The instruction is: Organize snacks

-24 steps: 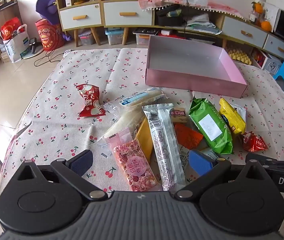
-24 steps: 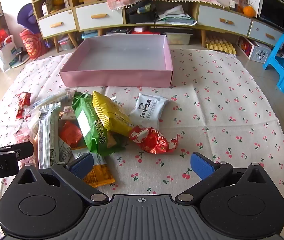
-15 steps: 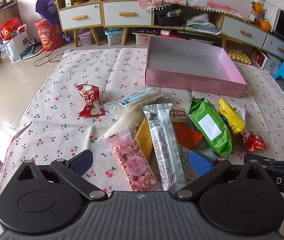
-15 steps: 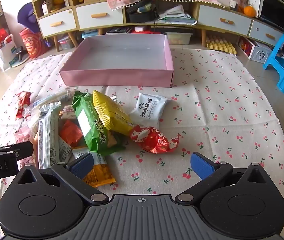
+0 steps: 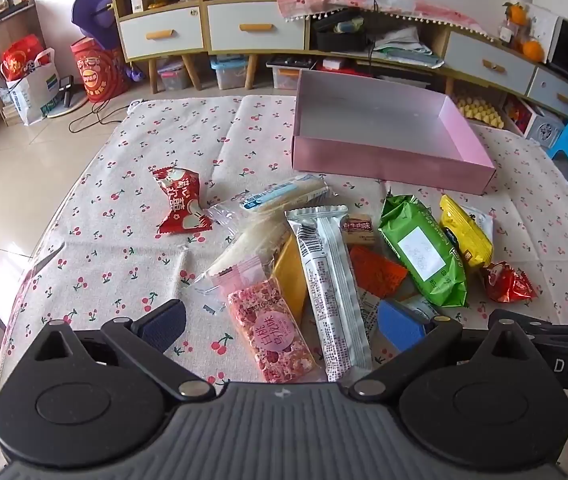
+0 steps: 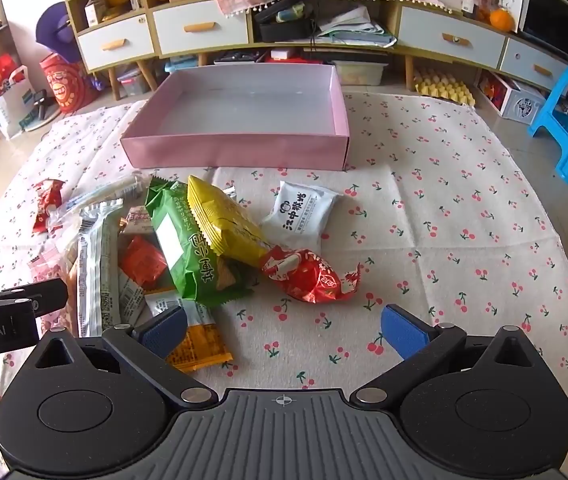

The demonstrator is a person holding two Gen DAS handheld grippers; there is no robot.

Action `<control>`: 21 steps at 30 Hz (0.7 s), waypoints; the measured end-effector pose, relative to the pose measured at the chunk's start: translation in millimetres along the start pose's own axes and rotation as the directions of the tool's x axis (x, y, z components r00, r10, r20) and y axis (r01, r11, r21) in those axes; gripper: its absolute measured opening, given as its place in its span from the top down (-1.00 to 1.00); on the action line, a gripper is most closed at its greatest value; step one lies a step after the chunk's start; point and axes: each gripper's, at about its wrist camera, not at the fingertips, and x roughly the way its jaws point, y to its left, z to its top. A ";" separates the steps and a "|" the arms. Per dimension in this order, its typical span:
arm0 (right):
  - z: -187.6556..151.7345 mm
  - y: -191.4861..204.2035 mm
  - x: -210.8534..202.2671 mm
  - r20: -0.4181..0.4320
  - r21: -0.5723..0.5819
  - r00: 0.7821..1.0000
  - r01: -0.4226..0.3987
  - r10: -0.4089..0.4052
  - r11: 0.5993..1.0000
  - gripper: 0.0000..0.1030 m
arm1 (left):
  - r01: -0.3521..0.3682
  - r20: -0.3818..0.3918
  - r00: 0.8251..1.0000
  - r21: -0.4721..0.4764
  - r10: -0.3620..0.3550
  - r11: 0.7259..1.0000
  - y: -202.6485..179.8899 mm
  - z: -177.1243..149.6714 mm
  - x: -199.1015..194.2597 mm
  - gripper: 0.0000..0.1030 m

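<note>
pink cardboard box (image 6: 236, 152) sits open-topped on the cherry-print tablecloth (image 6: 443, 208), long axis running left-right across the right wrist view, near wall facing the camera. nothing lies inside it.

snacks heaped on the cloth between box and grippers, none touching the box.
- green packet (image 6: 182, 240): long axis runs from the box toward the camera, slightly slanted, white label up.
- yellow packet (image 6: 224, 220): lies on the green one's right edge, same slant, near end over the red foil sweet (image 6: 307, 276).
- red foil sweet: twisted tail points right.
- white sachet (image 6: 303, 212): flat, just beyond the red sweet, apart from the box.
- silver bar wrapper (image 5: 331, 288): long axis near-far, crimped end toward the box, near end under the left gripper's body.
- pink nougat bar (image 5: 272, 332): just left of the silver one, roughly parallel, tilted a little.
- orange square packet (image 5: 375, 272): between silver bar and green packet.
- clear long wrapper (image 5: 284, 196): lies crosswise, long axis left-right, at the far side of the heap.
- red candy packet (image 5: 180, 204): alone on the cloth, left of the heap, long axis near-far.
- orange bar (image 6: 200, 340): near end of the pile, partly under the right gripper's left pad.

left gripper (image 5: 280, 320): jaws spread wide, nothing between the pads, above the near ends of the pink and silver bars.
right gripper (image 6: 282, 330): jaws spread wide, over bare cloth, nothing gripped.
</note>
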 end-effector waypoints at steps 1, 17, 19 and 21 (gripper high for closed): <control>-0.1 -0.1 -0.2 0.002 0.000 1.000 -0.001 0.001 1.000 -1.00 | 0.001 0.000 1.000 0.001 -0.001 1.000 0.3 -0.1 0.1 -0.99; 2.1 -1.9 2.5 0.026 -0.001 1.000 0.006 -0.006 1.000 -1.00 | -0.009 0.011 1.000 0.007 0.009 1.000 3.2 1.2 -0.1 -0.99; 3.7 -3.2 2.8 0.042 -0.012 0.999 0.011 -0.011 1.000 -1.00 | -0.009 0.026 1.000 0.005 0.009 1.000 6.7 4.0 -0.4 -0.99; 5.7 -5.9 2.8 0.061 -0.015 0.998 0.009 -0.008 1.000 -1.00 | -0.003 0.027 1.000 0.008 0.003 1.000 10.2 7.1 0.2 -0.99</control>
